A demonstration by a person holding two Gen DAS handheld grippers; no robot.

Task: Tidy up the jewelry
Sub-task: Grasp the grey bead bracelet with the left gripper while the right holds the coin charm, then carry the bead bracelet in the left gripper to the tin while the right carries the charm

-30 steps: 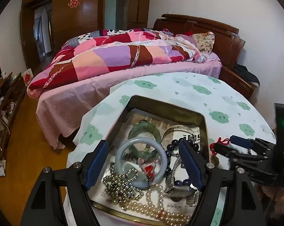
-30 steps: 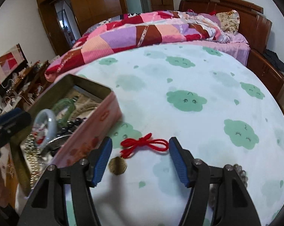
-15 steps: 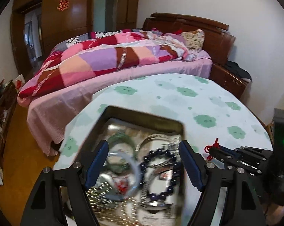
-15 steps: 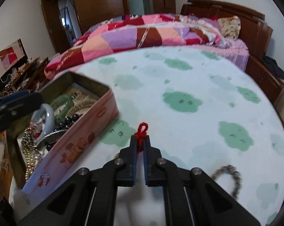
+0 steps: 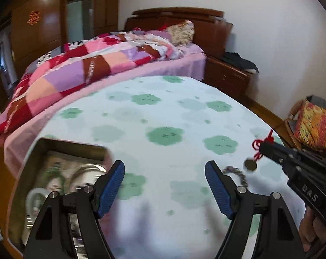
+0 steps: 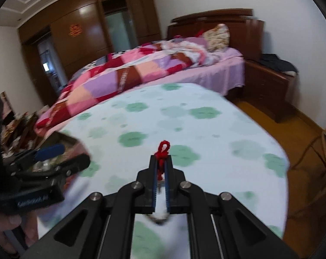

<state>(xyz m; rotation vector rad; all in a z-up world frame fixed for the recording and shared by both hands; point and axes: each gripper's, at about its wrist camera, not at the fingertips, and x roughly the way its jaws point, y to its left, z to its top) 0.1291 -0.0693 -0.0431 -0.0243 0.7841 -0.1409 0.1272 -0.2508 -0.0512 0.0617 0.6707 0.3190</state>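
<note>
Red cord pendant (image 6: 161, 161) pinched in the closed right hand-held gripper (image 6: 160, 172), medallion (image 5: 250, 165) dangling clear above the desk (image 5: 163, 112). Light, limp, prone to swing; best held by the knot. Left hand-held gripper (image 5: 165, 185) open, empty. Beaded bracelet (image 5: 236, 172) just beyond; jewelry tin (image 5: 72, 149) at left.

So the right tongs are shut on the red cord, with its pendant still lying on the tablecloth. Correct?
Not quite. The right tongs are shut on the red cord, but the pendant is not on the tablecloth: the left wrist view shows it hanging from the cord in the air, lifted clear.
</note>
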